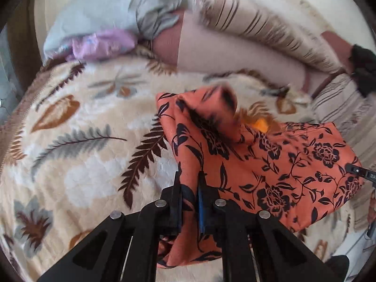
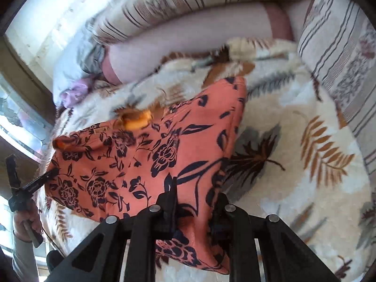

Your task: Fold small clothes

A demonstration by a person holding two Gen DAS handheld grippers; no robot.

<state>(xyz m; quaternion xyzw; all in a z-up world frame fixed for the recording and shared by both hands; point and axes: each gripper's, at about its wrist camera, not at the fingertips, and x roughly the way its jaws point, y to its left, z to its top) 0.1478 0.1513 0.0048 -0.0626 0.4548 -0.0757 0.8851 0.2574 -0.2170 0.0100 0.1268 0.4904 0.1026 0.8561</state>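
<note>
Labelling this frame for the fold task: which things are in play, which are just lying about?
In play:
- orange floral garment, held up between both tools
- left tool, shut on its edge
- right tool, shut on another edge

Lying about:
- leaf-print blanket
- striped cushion
- grey and lilac clothes pile

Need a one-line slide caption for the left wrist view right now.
Left gripper shut on an edge of the orange floral garment, lifted over the leaf-print blanket, pillows behind.
</note>
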